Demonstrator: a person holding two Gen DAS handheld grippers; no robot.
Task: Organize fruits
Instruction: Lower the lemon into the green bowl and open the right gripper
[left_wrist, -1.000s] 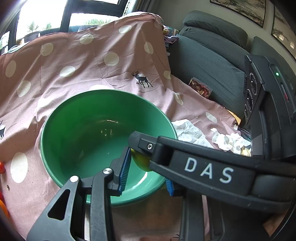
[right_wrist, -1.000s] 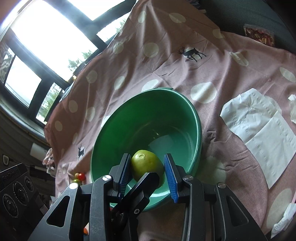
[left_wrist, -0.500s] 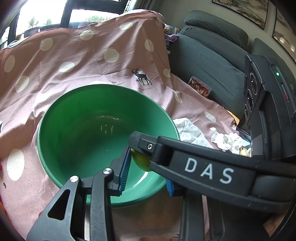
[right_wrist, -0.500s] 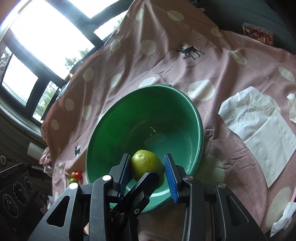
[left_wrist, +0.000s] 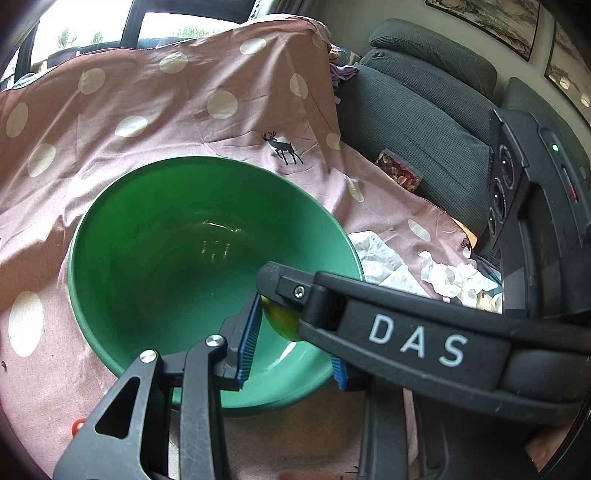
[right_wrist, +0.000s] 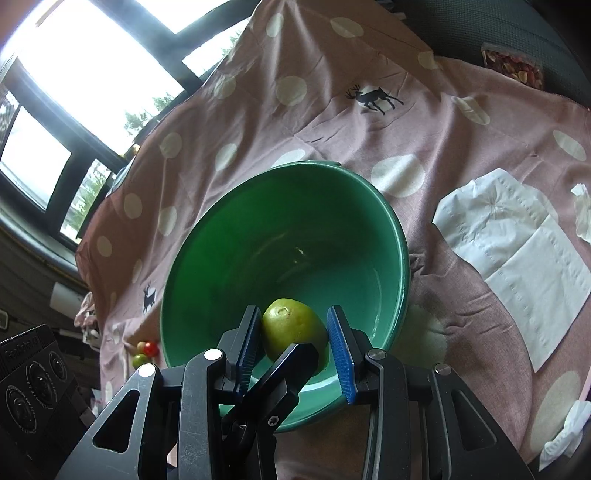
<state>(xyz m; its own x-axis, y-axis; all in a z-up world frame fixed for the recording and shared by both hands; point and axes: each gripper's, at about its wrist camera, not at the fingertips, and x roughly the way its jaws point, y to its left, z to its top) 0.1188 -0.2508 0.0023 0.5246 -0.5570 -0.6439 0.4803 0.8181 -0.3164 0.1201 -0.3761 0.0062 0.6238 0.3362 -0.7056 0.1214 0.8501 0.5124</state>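
I see the green fruit (right_wrist: 293, 334) clamped between the right gripper (right_wrist: 295, 341) pads, hanging over the near rim of the green bowl (left_wrist: 122, 229). Left gripper (left_wrist: 293, 343): its jaws straddle the bowl rim, but the right gripper's finger, lettered "DAS", hides its right pad, so I can't tell its grip. Versus a second ago, the bowl sits further left and lower on the polka-dot cloth (right_wrist: 461, 140). The fruit's grip is unchanged.
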